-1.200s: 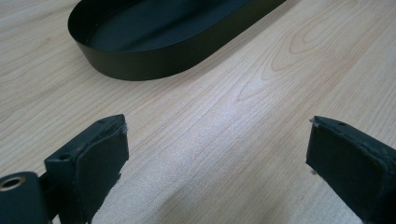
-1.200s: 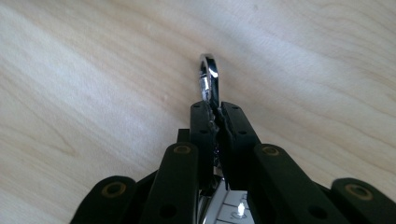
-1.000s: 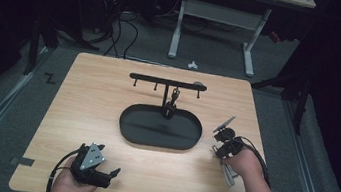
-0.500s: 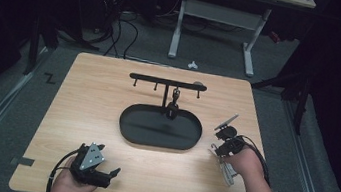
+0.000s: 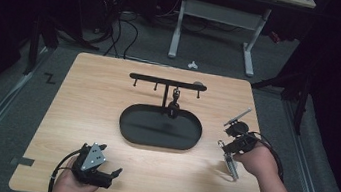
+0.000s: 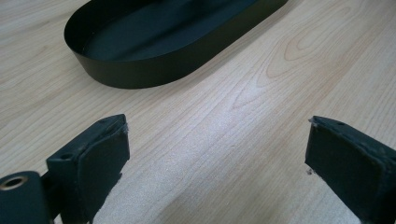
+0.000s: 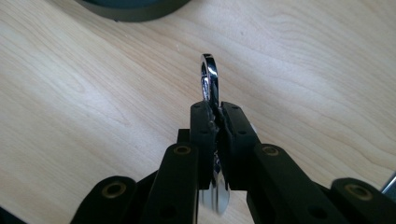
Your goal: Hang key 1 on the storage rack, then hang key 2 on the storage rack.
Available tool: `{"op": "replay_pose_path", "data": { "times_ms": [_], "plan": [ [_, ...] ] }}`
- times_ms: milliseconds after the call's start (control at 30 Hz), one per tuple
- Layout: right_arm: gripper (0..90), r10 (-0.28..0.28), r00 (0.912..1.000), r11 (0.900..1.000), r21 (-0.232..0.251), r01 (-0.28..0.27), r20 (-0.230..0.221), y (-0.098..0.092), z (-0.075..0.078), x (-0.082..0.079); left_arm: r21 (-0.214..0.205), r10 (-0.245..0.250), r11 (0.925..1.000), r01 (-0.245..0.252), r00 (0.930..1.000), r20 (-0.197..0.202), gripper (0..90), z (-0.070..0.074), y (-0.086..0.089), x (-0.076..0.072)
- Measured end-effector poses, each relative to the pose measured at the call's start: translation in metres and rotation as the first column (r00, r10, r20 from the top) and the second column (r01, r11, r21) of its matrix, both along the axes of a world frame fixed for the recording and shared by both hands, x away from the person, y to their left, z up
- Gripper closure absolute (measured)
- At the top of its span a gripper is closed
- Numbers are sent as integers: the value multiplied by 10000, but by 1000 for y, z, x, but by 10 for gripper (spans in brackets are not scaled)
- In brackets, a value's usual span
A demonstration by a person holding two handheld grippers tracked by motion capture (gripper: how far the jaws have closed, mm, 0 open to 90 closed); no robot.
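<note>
The right hand-held gripper [image 7: 217, 122] is clenched on a small chrome key [image 7: 209, 79], its pads pinching the metal at mid-length so that the rounded, looped end stands up clear of the jaws and the other end hangs out below them, above the pale wood. In the high view the right hand-held gripper [image 5: 233, 146] sits at the right side of the worktop [image 5: 82, 99], just beside the black oval tray [image 5: 128, 129], with the bright key [image 5: 230, 167] pointing back toward the person. Gripping the key across its flat faces and leaving the loop free looks deliberate: that loop is the part that would have to slip over a peg. Beyond the tray stands a black rack [image 5: 163, 81], a crossbar on a post with short pegs hanging from it, and a dark item already dangles near the post; I judge the key is meant for one of the free pegs. The left hand-held gripper [image 5: 106, 174] rests released at the near left edge, its pads [image 6: 105, 163] wide apart with nothing between them, facing the tray [image 6: 154, 70] and well apart from the work, probably parked there to leave the right side room.
</note>
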State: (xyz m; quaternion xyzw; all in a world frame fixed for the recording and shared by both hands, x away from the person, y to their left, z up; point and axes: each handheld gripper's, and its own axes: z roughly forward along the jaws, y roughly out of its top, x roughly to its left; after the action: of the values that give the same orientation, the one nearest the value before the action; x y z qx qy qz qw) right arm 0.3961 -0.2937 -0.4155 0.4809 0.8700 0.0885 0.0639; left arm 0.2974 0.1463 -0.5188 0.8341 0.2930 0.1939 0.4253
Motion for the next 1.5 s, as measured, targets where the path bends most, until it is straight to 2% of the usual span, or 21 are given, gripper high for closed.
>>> {"op": "replay_pose_path", "data": {
  "times_ms": [233, 500, 800, 1033, 1233, 1500],
  "plan": [
    [846, -28, 9993, 10000, 94, 24, 367, 2, 28, -5, -80, -16, 10000, 16, 10000, 92, 69, 1, 0, 0],
    [846, 36, 9983, 9999, 148, -44, 577, 8, 45, -8, -156, 69, 9999, -68, 9999, 110, 70, 1, 3, -1],
    [846, 130, 9966, 9988, 467, -168, 810, 17, 59, -8, -299, 53, 9995, -48, 9999, 164, 71, 2, 4, -1],
    [846, 283, 9965, 9985, 450, -319, 790, 27, 60, -4, -369, 66, 9993, -59, 9998, 185, 71, 3, 6, 0],
    [846, 467, 9951, 9976, 460, -509, 875, 36, 65, 4, -335, 64, 9994, -59, 9999, 127, 71, 2, 5, 1],
    [846, 699, 9904, 9963, 422, -754, 1194, 53, 83, 16, -385, 117, 9992, -112, 9998, 128, 71, 2, 9, 0]
  ]
}}
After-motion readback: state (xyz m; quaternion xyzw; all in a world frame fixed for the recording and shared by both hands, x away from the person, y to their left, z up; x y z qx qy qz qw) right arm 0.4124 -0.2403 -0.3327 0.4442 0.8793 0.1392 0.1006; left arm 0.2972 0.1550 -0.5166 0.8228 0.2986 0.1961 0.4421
